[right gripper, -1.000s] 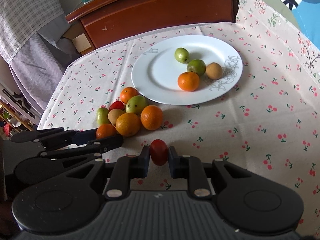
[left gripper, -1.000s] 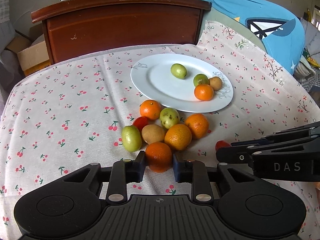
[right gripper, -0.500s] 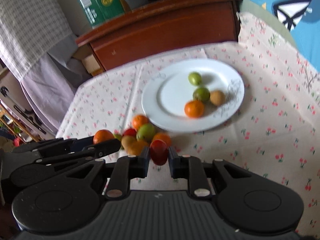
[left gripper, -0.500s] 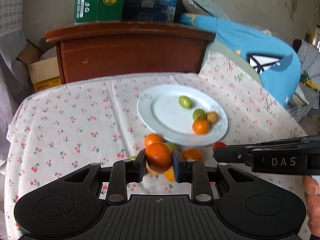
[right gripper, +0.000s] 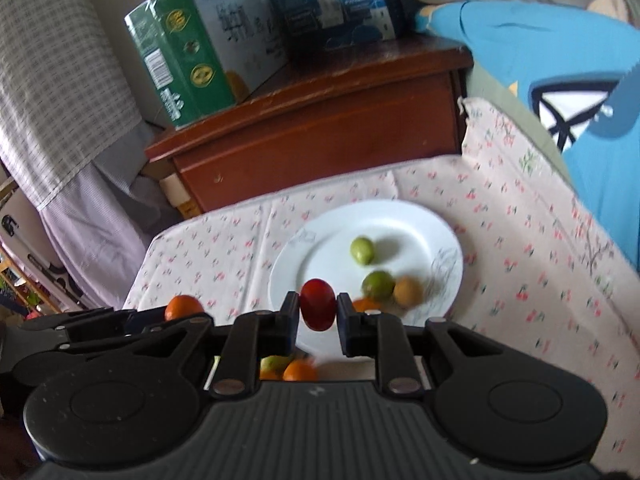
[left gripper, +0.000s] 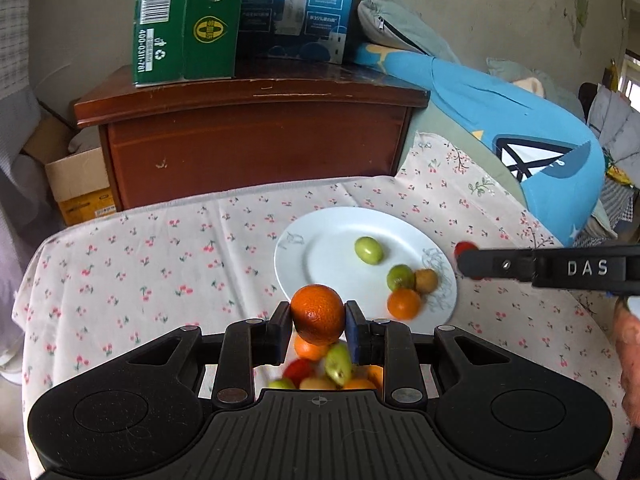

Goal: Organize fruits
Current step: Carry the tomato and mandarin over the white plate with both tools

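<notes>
My left gripper [left gripper: 318, 316] is shut on an orange [left gripper: 317, 314] and holds it in the air near the front edge of the white plate [left gripper: 320, 248]. My right gripper [right gripper: 318, 310] is shut on a small red fruit [right gripper: 318, 309], raised above the plate's near rim [right gripper: 432, 224]. The plate holds two green fruits, a brown one and a small orange [left gripper: 404, 303]. A pile of loose fruit [left gripper: 326, 368] lies on the cloth below my left gripper, partly hidden by it. The right gripper [left gripper: 466, 258] also shows at the right of the left wrist view.
A cherry-print cloth [left gripper: 160, 272] covers the table. A brown wooden cabinet [left gripper: 256, 140] with a green box [left gripper: 184, 20] and a blue box [left gripper: 296, 8] stands behind the table. A blue cushion [left gripper: 520, 136] lies at the right.
Both grippers have lifted their fruit off the cloth and risen, moving toward the plate. The loose fruit pile has dropped below the left gripper.
</notes>
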`<action>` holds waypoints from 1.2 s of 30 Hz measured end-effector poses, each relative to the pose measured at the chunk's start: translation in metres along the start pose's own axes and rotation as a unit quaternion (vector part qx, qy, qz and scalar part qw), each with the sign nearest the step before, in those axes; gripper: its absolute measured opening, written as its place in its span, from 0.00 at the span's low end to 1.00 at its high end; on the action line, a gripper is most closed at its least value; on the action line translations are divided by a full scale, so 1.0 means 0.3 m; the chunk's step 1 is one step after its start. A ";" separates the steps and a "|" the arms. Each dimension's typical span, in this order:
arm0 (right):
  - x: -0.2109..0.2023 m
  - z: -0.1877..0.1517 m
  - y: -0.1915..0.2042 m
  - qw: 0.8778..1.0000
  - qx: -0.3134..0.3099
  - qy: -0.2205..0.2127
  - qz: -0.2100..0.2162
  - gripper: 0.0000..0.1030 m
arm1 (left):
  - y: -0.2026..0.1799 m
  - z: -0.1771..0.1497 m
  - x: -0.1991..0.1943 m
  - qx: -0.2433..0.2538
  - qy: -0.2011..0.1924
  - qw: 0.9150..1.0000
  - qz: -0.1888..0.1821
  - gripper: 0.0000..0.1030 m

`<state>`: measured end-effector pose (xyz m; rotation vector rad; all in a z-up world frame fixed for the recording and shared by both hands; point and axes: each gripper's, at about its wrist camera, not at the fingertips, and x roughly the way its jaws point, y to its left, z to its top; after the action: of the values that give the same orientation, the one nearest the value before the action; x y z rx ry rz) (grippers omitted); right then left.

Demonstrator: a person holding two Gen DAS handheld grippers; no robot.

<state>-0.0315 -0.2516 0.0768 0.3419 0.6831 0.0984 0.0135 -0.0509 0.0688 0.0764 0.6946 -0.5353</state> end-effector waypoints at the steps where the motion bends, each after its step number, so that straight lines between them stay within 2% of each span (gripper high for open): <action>1: 0.004 0.012 -0.007 1.000 -0.005 -0.003 -0.003 0.19 | 0.002 0.009 0.011 0.004 0.001 1.000 0.001 0.24; 10: 0.102 0.094 -0.085 1.000 0.005 -0.012 -0.014 0.19 | 0.016 0.060 0.146 -0.011 0.022 1.000 -0.006 0.24; 23: 0.222 0.085 -0.182 0.998 0.049 0.016 -0.034 0.19 | -0.007 0.060 0.300 -0.018 0.057 0.998 -0.020 0.24; 30: 0.273 0.082 -0.212 0.997 0.066 0.026 -0.042 0.20 | -0.033 0.051 0.344 -0.012 0.068 0.997 -0.034 0.25; 32: 0.285 0.080 -0.218 0.996 0.072 0.027 -0.044 0.23 | -0.035 0.050 0.349 -0.014 0.068 0.997 -0.033 0.25; 36: 0.295 0.081 -0.223 0.995 0.084 0.028 -0.040 0.24 | -0.038 0.061 0.338 -0.013 0.062 0.997 -0.036 0.27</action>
<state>0.0507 -0.3036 0.0181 0.4750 0.7619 -0.0262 0.0836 -0.1102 0.0205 0.0609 0.8274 -0.5934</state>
